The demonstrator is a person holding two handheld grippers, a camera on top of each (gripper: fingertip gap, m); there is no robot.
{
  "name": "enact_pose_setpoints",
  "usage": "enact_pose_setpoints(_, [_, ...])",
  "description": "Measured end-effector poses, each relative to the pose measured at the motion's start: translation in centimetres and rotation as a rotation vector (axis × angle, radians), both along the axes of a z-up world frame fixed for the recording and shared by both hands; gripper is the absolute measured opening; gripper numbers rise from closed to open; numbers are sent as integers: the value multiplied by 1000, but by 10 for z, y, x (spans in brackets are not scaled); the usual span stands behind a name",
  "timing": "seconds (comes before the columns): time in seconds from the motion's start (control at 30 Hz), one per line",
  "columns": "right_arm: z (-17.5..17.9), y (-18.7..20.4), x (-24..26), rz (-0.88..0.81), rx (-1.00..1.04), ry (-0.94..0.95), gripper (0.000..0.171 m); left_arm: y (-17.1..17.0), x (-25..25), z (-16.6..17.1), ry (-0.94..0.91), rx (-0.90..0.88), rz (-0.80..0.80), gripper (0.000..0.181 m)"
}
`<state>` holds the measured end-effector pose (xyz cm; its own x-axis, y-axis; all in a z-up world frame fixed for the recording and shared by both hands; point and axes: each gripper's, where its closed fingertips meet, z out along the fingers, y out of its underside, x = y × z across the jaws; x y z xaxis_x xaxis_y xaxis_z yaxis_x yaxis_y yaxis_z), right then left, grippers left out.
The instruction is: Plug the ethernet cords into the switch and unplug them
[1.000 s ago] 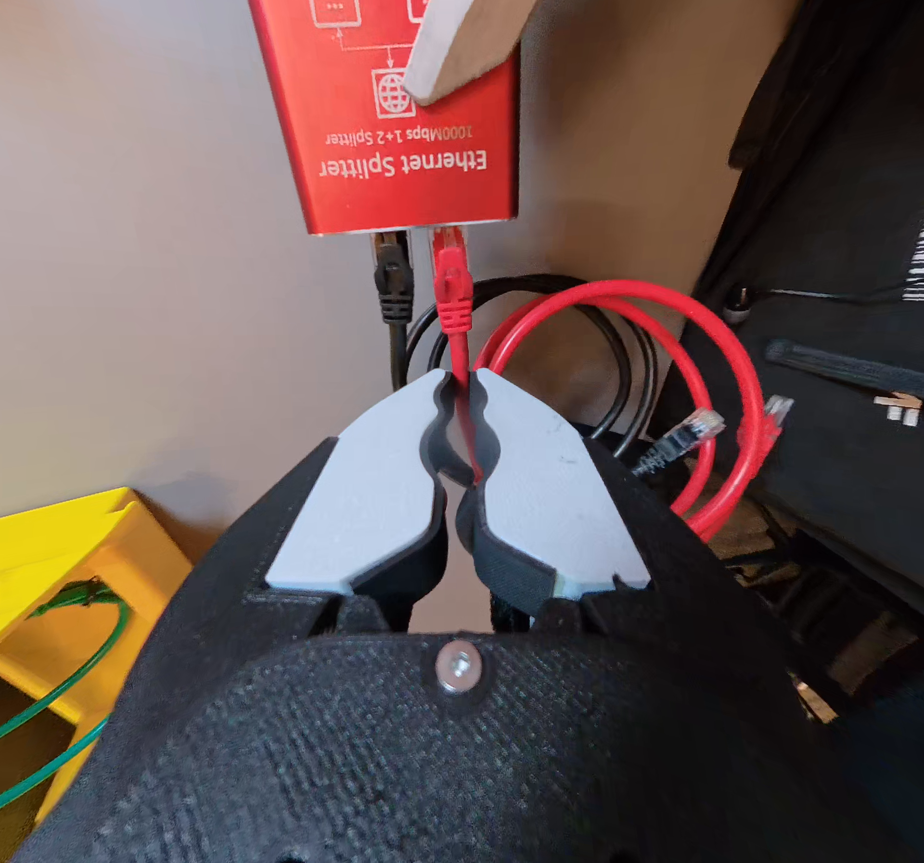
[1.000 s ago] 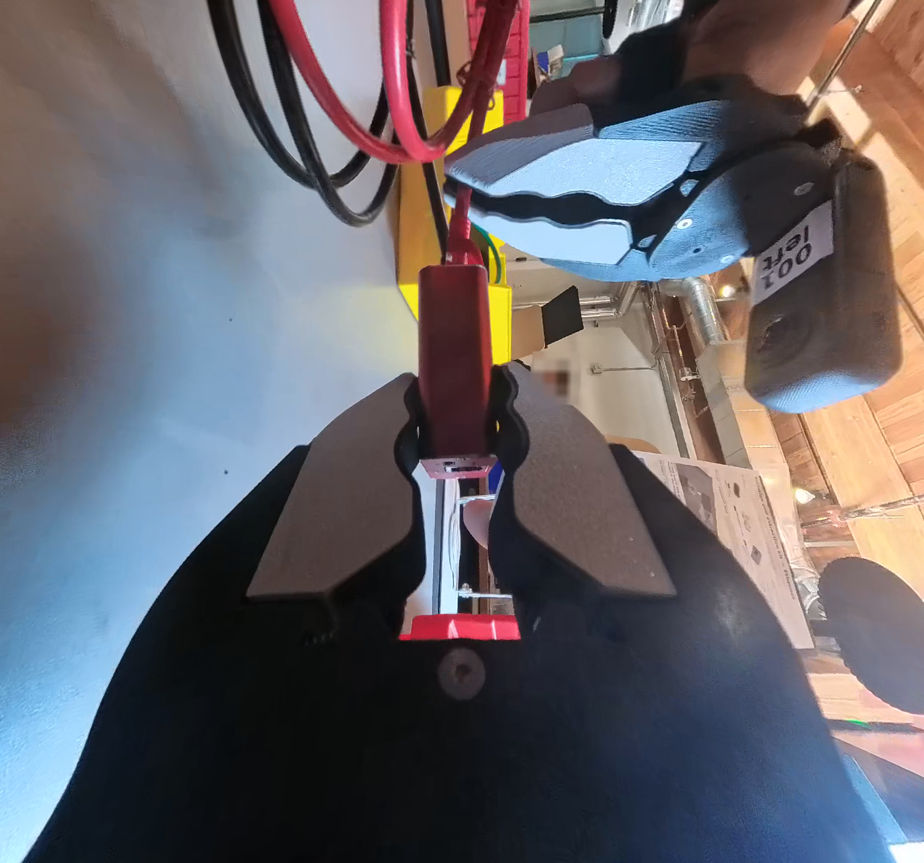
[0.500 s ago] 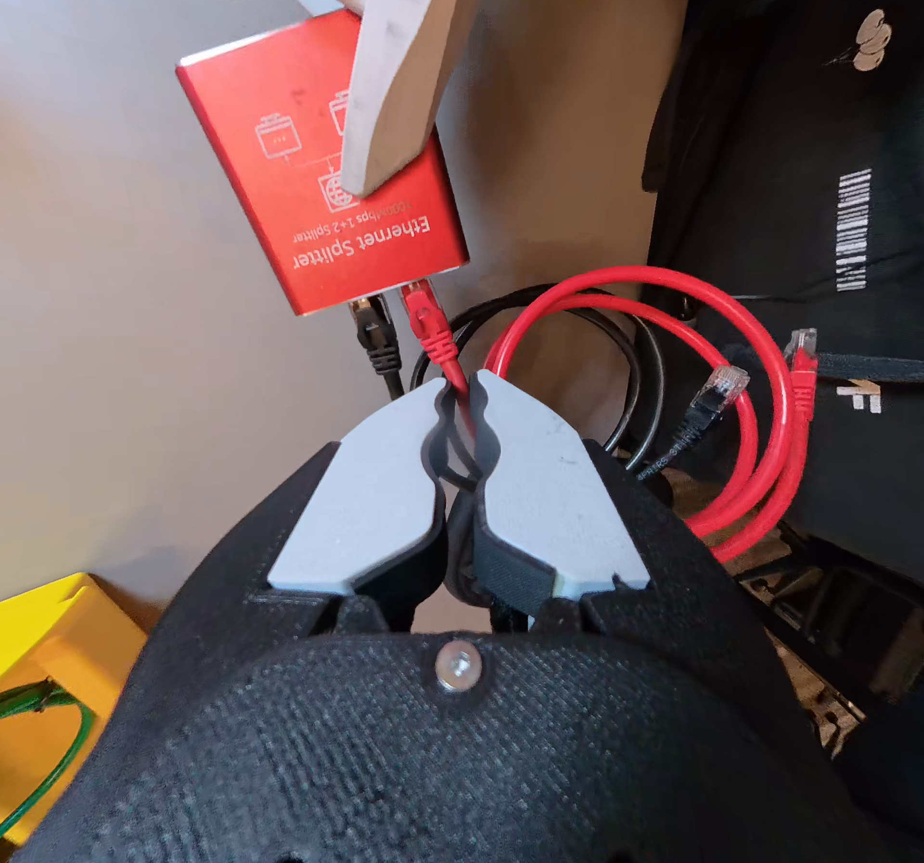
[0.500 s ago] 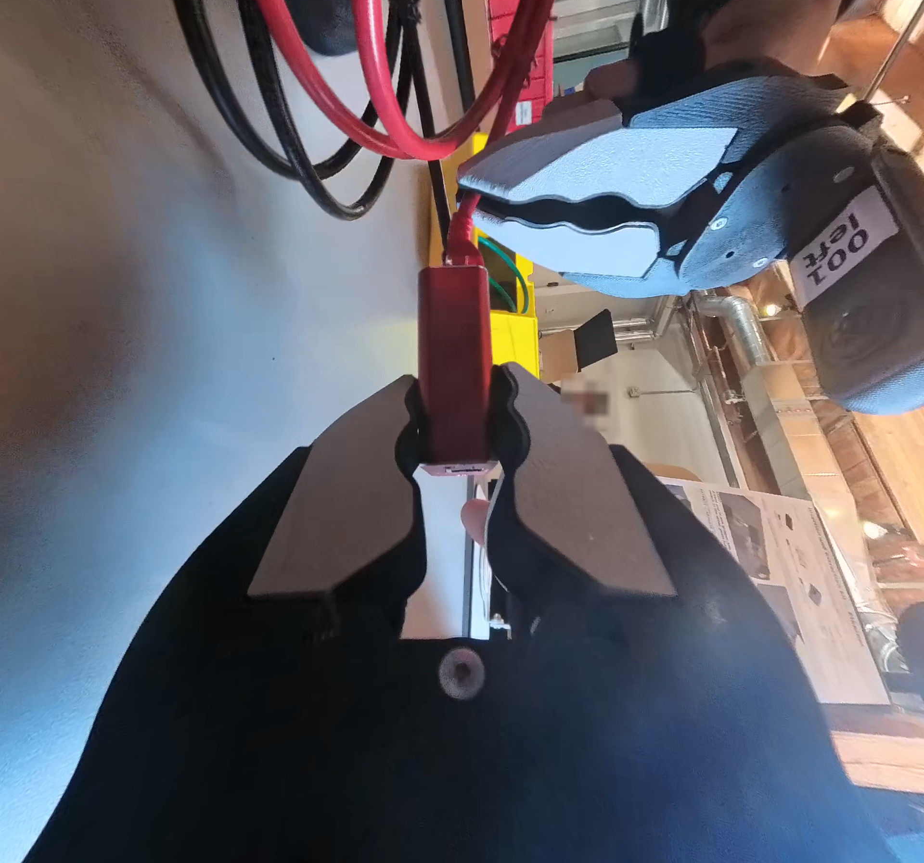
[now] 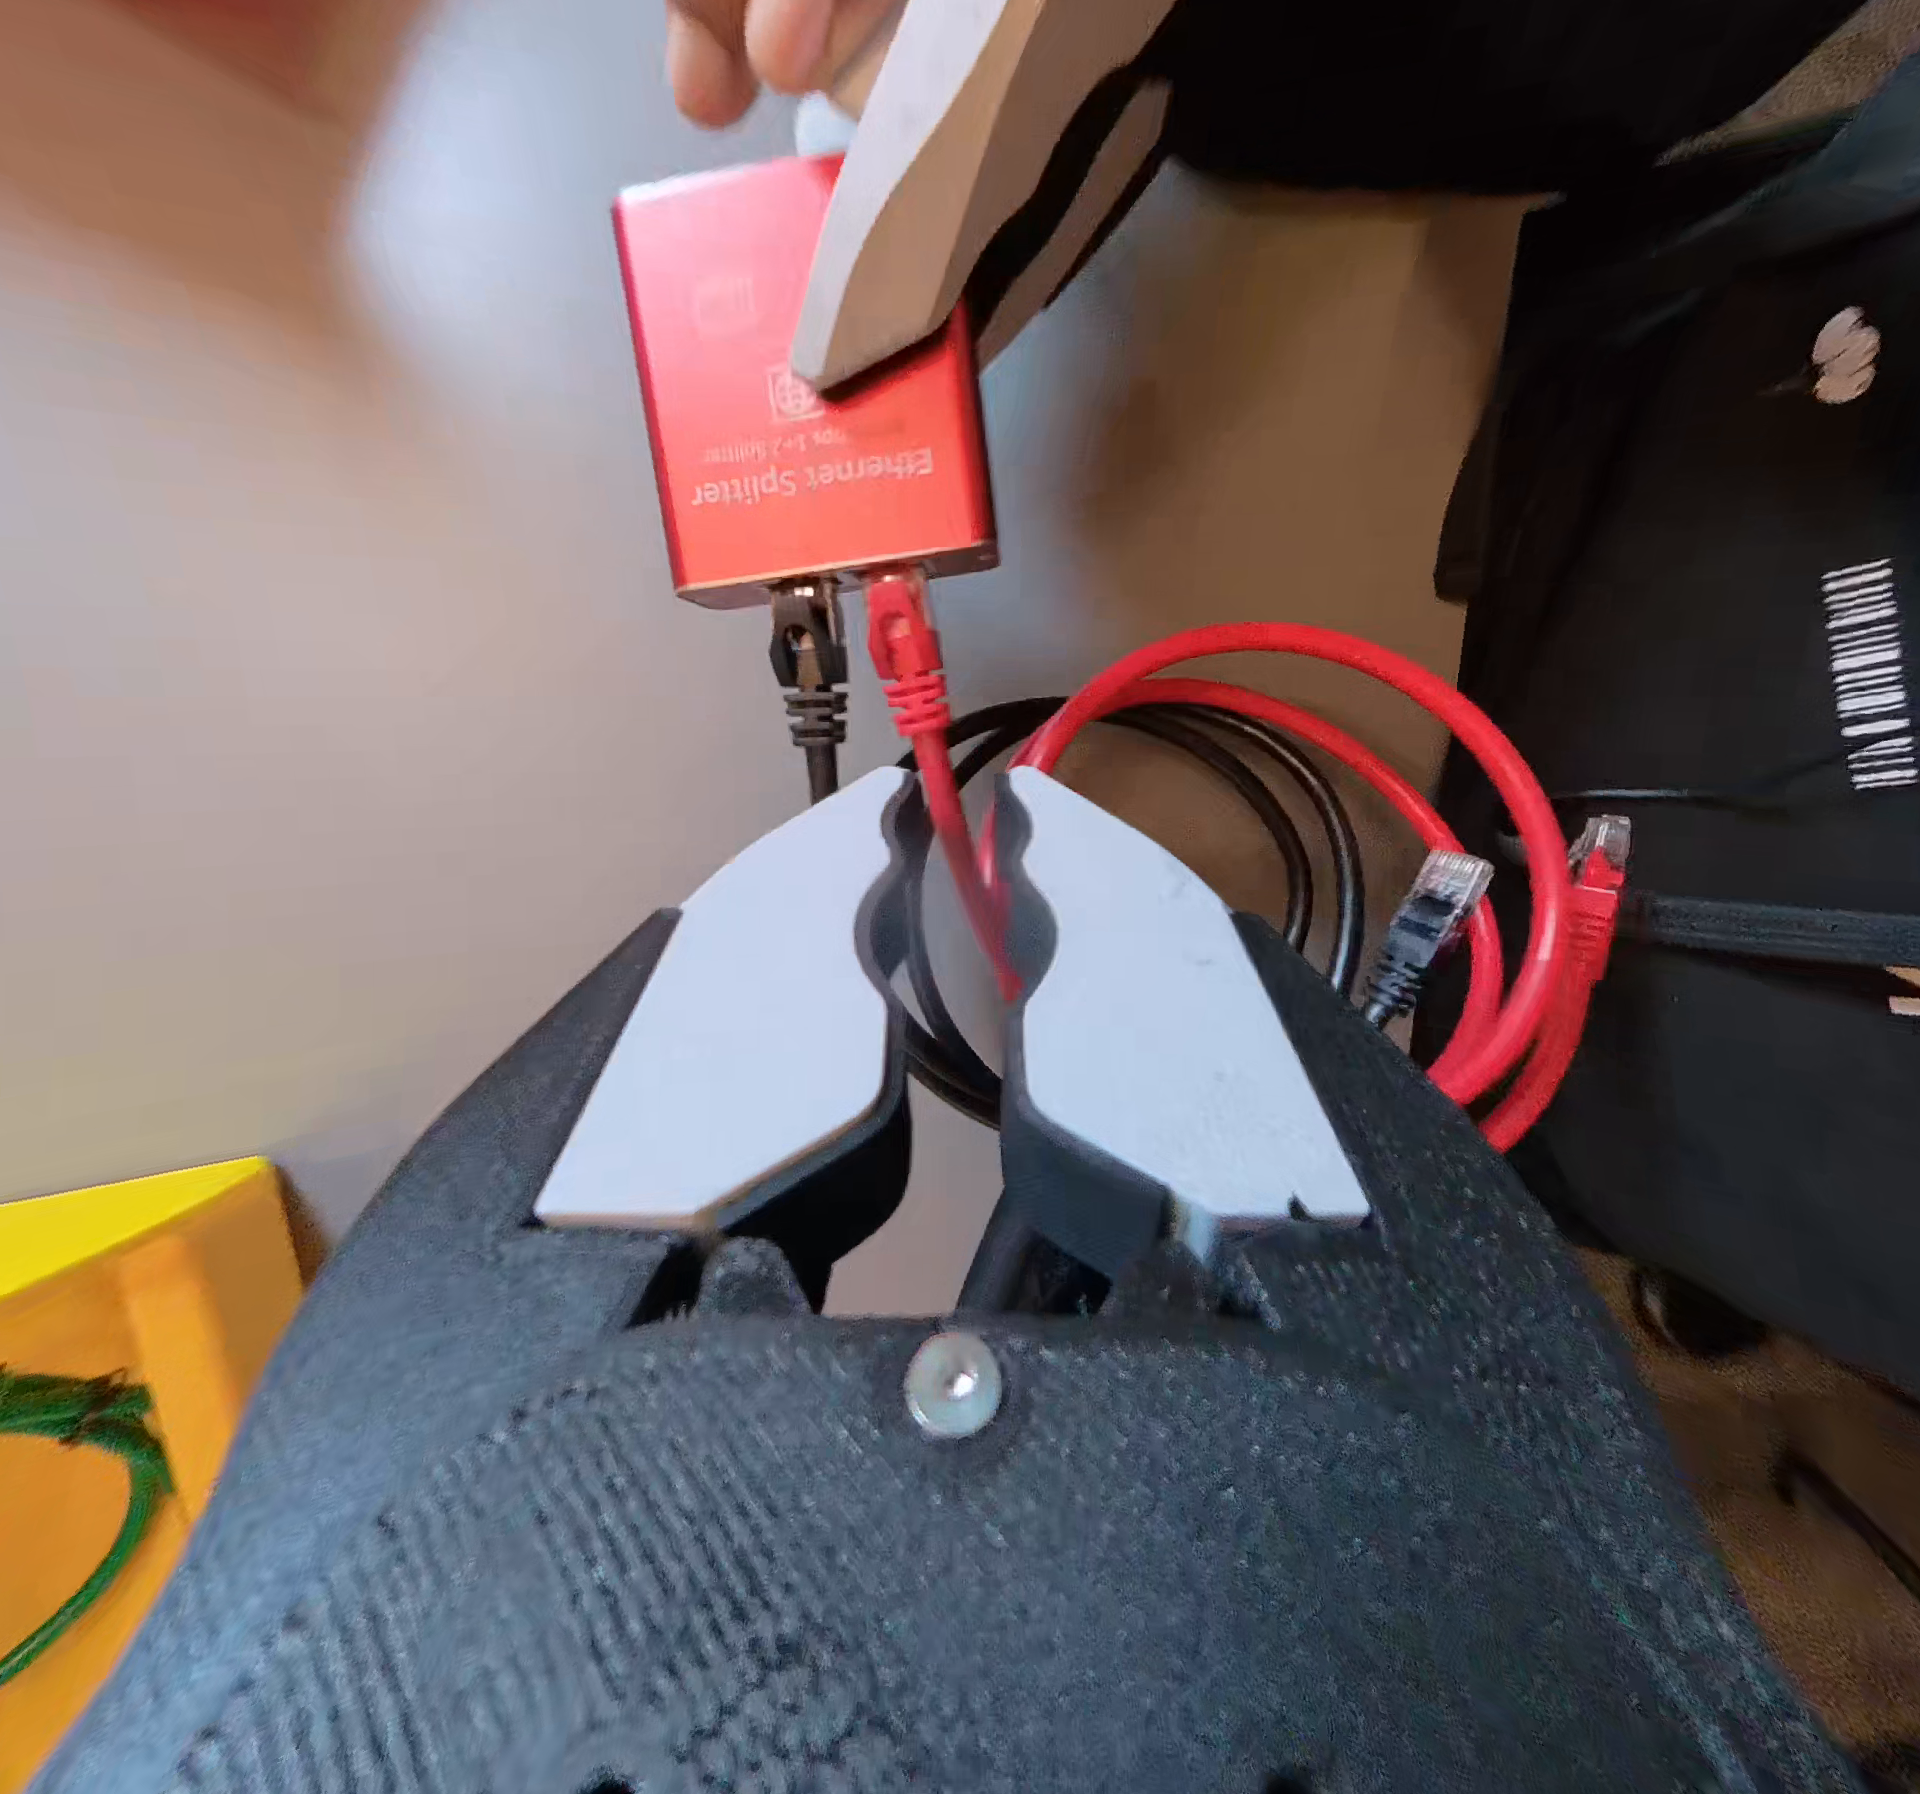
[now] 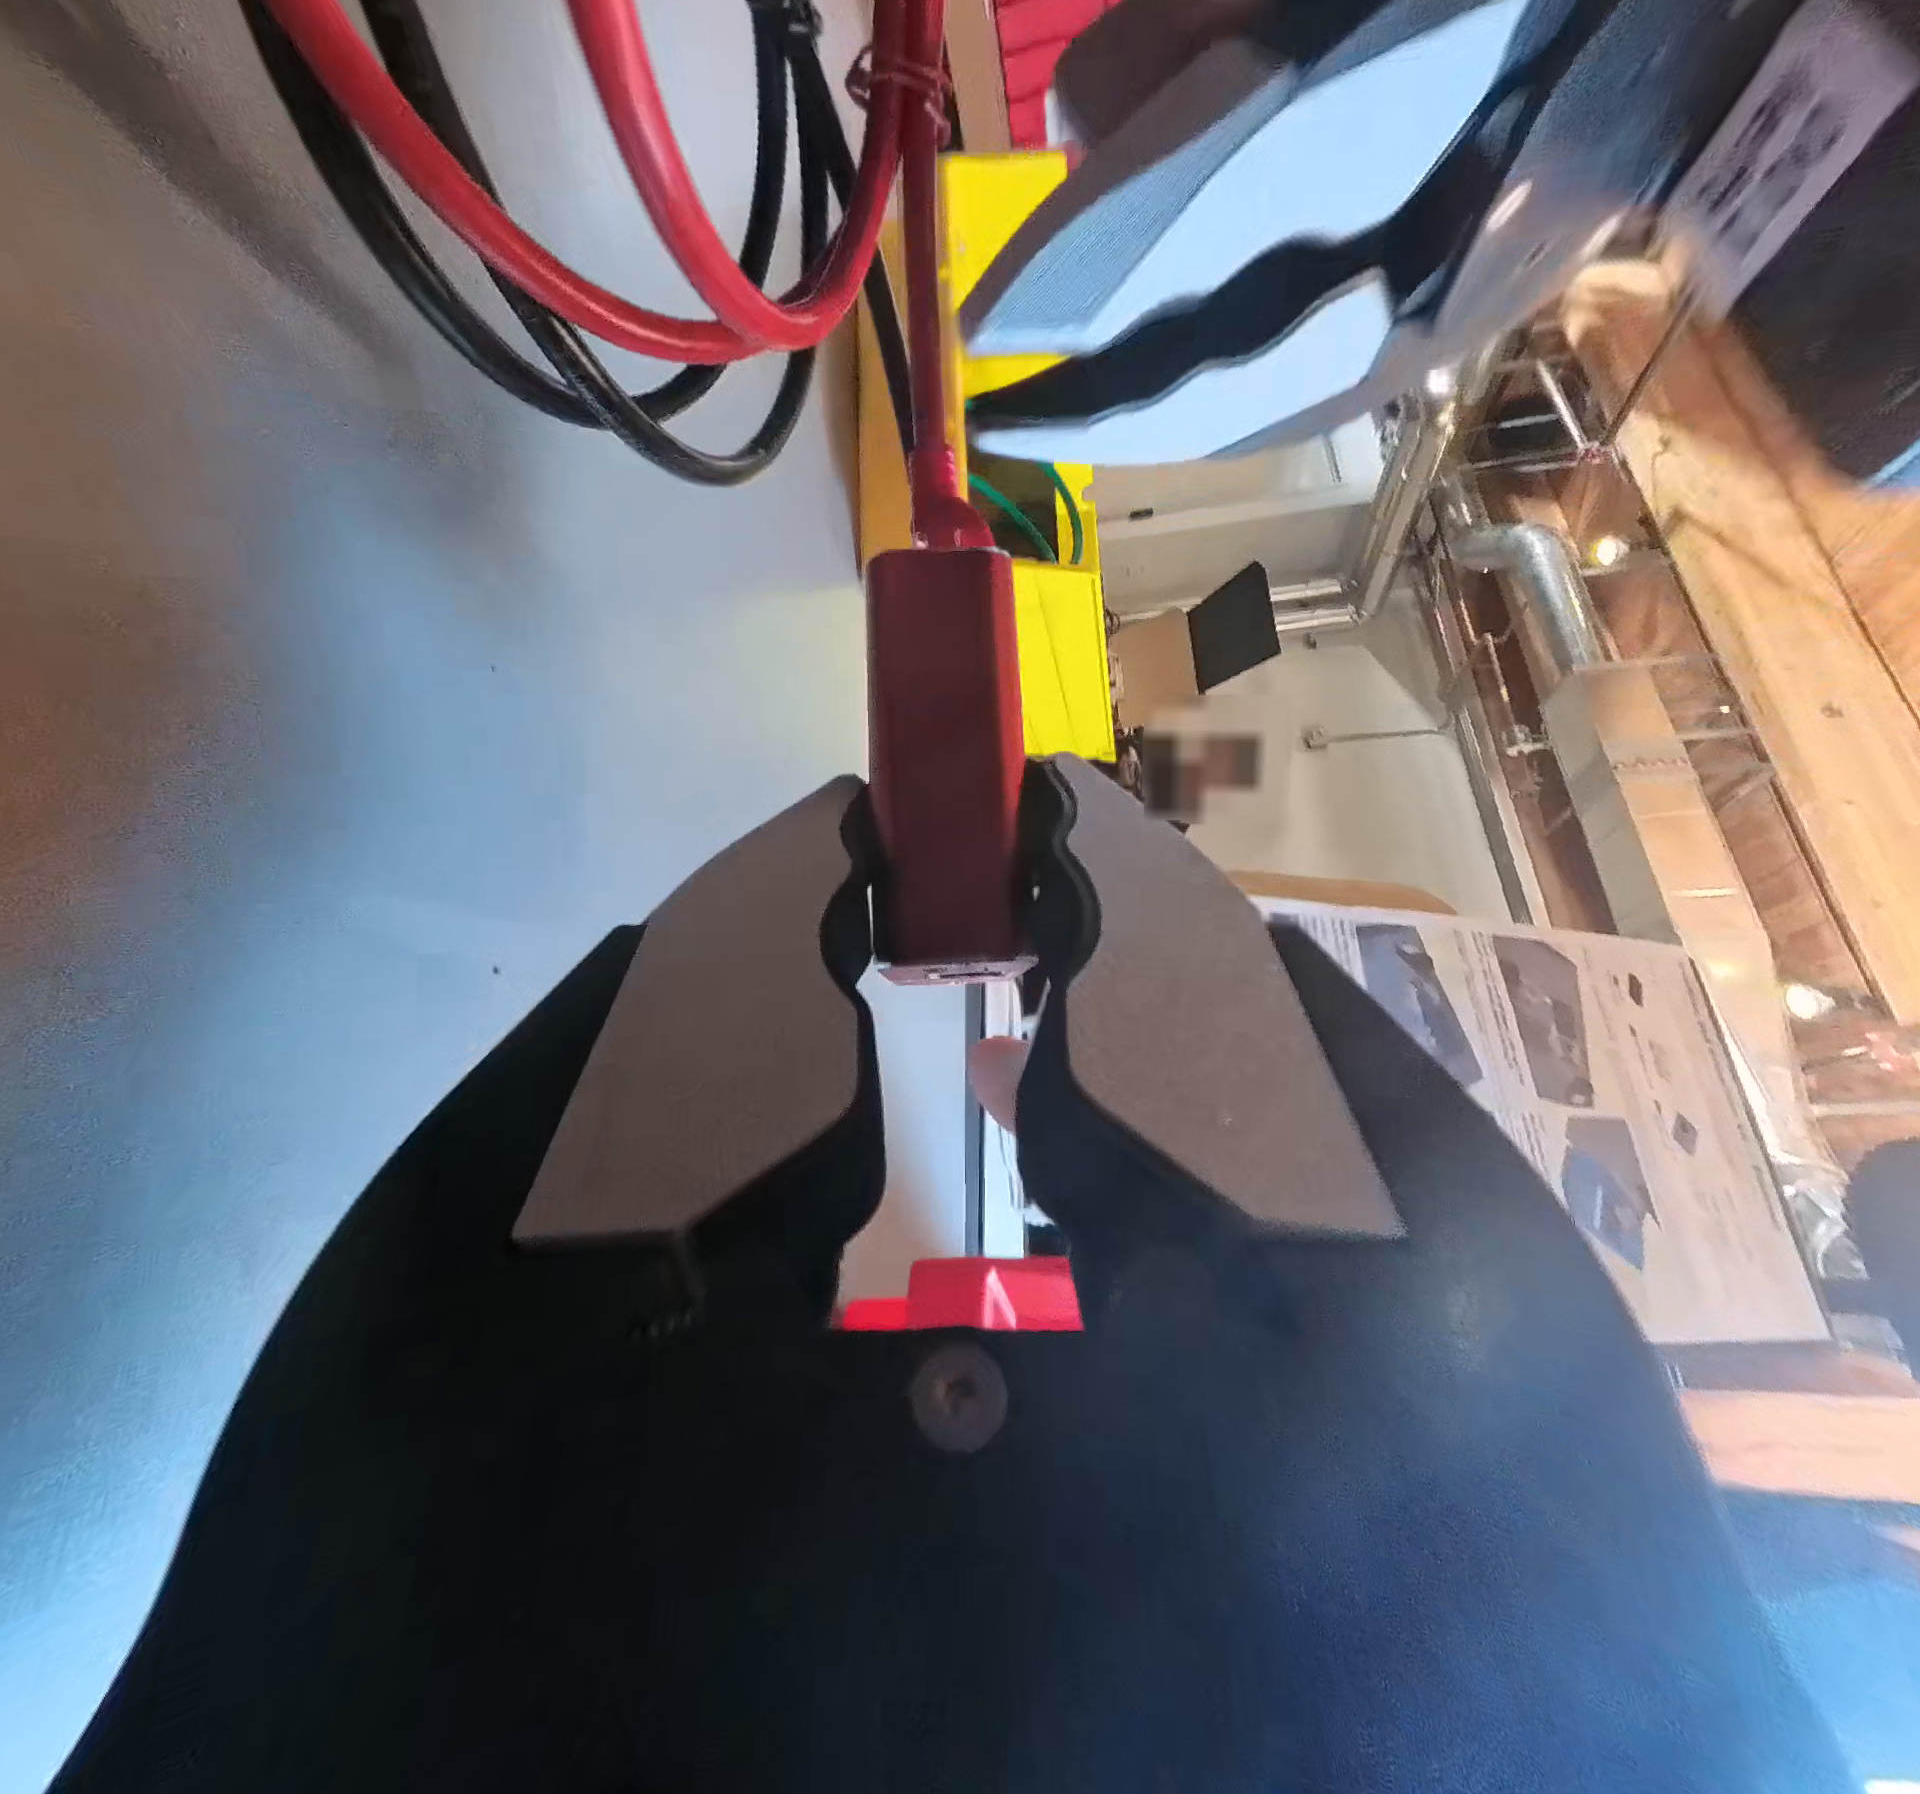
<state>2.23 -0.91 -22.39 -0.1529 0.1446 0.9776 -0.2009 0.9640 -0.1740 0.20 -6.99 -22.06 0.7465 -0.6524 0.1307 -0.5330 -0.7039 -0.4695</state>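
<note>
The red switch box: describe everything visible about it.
The red switch box is a flat, metal-looking rectangular case with white printing on its face. The right gripper clamps its far end, holding it off the table. A black cord and a red cord are plugged side by side into its near edge.

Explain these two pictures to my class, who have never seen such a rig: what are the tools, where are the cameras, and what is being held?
There is no robot here. A person holds a pair of tongs in each hand, and each pair carries a camera looking along its fingers. One picture comes from the left tongs, the other from the right tongs. The right tongs clamp a red switch, which has a black cord and a red cord plugged in. The left tongs stand open around the red cord. A yellow bin sits nearby.
</note>
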Motion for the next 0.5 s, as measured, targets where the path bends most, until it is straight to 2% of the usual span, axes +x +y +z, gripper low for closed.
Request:
enact_pose_setpoints(0.03, [0,4,0,-18,-2,-2,26,0,1,11,-30,63,8,18])
enact_pose_setpoints(0.17, [13,19,0,-69,-122,-7,26,5,-12,60,-183,389,139,29])
enact_pose_setpoints(0.23, [24,25,-1,-82,-214,-14,26,5,-42,77,-236,572,272,30])
enact_pose_setpoints(0.33, [44,29,-1,-61,-406,-17,26,-3,-97,94,-486,785,507,22])
enact_pose_setpoints(0.4, [60,25,-3,-6,-629,-51,27,-7,-122,84,-622,805,586,24])
enact_pose_setpoints(0.5, [93,11,-7,151,-995,-113,27,2,-104,71,-695,777,487,30])
